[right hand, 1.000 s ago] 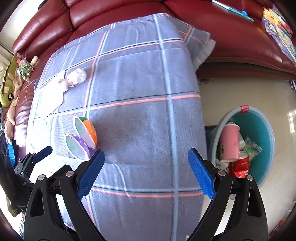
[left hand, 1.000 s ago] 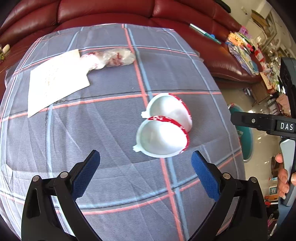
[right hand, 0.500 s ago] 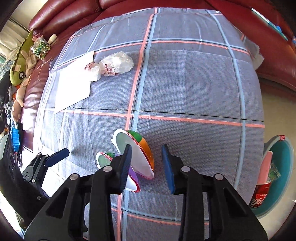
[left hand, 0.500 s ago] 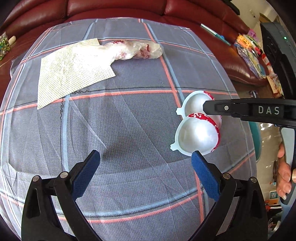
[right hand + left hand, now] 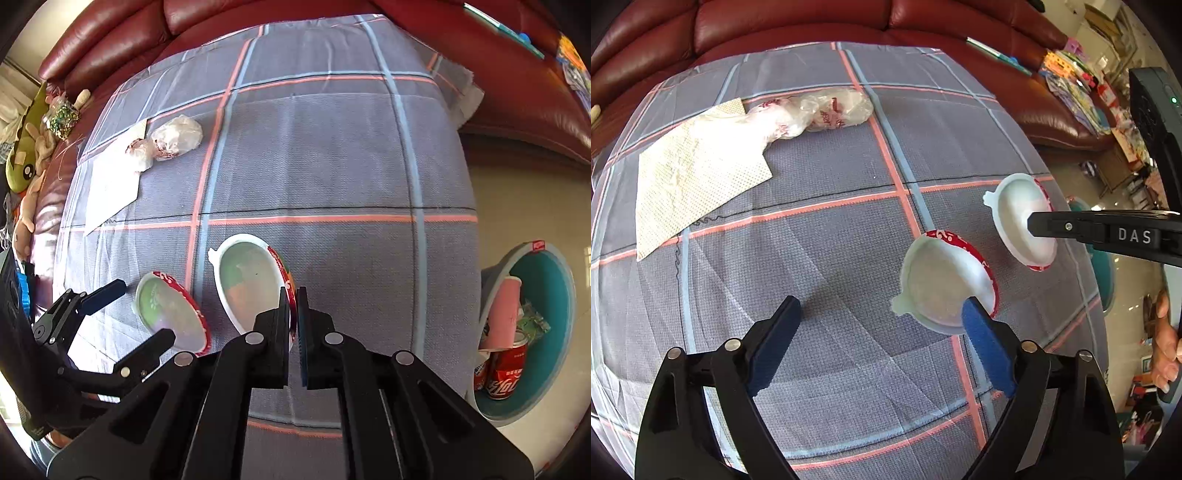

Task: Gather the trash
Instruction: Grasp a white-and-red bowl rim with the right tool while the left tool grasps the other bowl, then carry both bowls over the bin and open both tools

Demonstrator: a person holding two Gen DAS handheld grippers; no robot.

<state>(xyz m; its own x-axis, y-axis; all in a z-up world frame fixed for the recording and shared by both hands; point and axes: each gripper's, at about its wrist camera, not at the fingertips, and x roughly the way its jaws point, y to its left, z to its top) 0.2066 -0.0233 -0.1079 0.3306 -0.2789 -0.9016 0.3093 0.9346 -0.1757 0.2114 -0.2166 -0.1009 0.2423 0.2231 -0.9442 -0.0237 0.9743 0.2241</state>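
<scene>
Two white plastic bowls with red rims lie tipped on the plaid cloth (image 5: 849, 229). My right gripper (image 5: 293, 306) is shut on the rim of the far bowl (image 5: 247, 280), one finger inside it and one outside. In the left wrist view its black finger reaches into that bowl (image 5: 1015, 218). My left gripper (image 5: 877, 314) hangs over the near bowl (image 5: 942, 280); its jaws are closing, the right pad is at the bowl's edge and the left pad stands well clear. A crumpled plastic bag (image 5: 827, 110) and a paper napkin (image 5: 698, 177) lie further back.
A teal bin (image 5: 554, 387) stands on the floor to the right of the cloth, with a pink cup (image 5: 506, 314) and a red cola can (image 5: 506, 373) inside. A red leather sofa (image 5: 517, 85) runs behind. Plush toys (image 5: 26, 162) sit at the far left.
My right gripper came down from open to shut on the far bowl's rim. The two bowls now lie apart. My left gripper shifted over the near bowl and its jaws narrowed a little.
</scene>
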